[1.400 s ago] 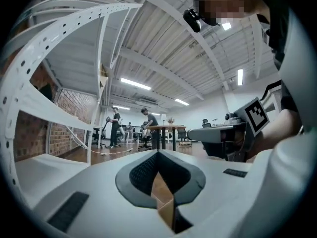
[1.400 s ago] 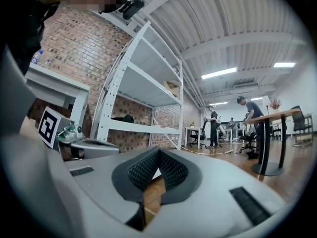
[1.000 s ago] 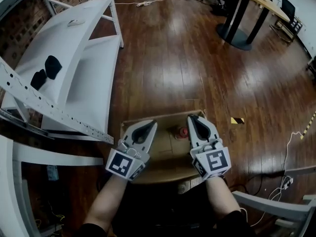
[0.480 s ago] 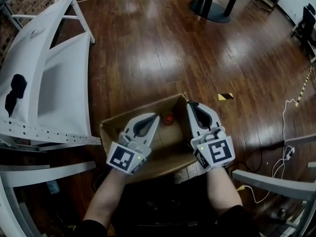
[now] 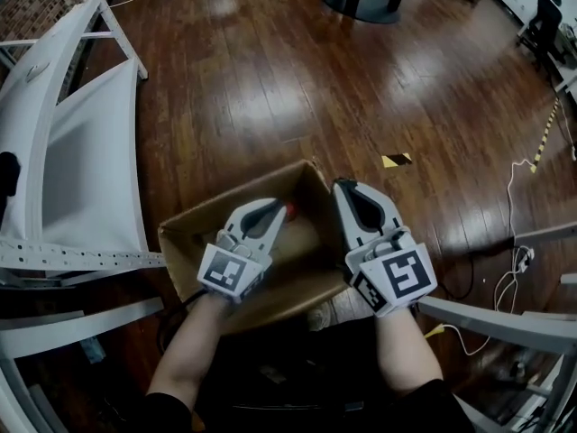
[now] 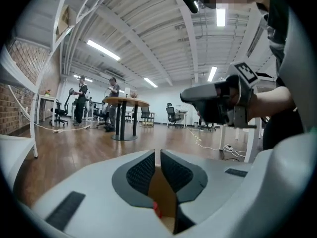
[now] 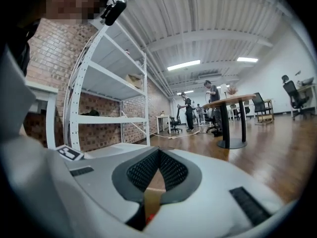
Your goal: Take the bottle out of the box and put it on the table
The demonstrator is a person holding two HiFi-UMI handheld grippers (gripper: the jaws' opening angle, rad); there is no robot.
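An open cardboard box (image 5: pixel 185 234) stands on the wooden floor below me. Inside it only the bottle's red cap (image 5: pixel 291 209) shows, near the far wall. My left gripper (image 5: pixel 274 209) reaches into the box with its tips just beside the cap; its jaws have just been opening to a narrow slit with nothing between the pads. In the left gripper view (image 6: pixel 157 153) the cap (image 6: pixel 157 209) lies low between the jaws. My right gripper (image 5: pixel 342 188) hovers over the box's right wall, shut and empty. The right gripper view (image 7: pixel 158 151) also shows the cap (image 7: pixel 150 217).
White metal shelving (image 5: pixel 81 152) runs along the left. A white frame bar (image 5: pixel 505 318) sits at the lower right, with cables (image 5: pixel 516 269) on the floor beside it. A yellow-black tape mark (image 5: pixel 394 160) lies beyond the box, and a round table base (image 5: pixel 361 3) stands far off.
Both grippers have moved forward and the left one has sunk into the box, ending beside the red cap. The left jaws have parted slightly. The head view has shifted over the box.
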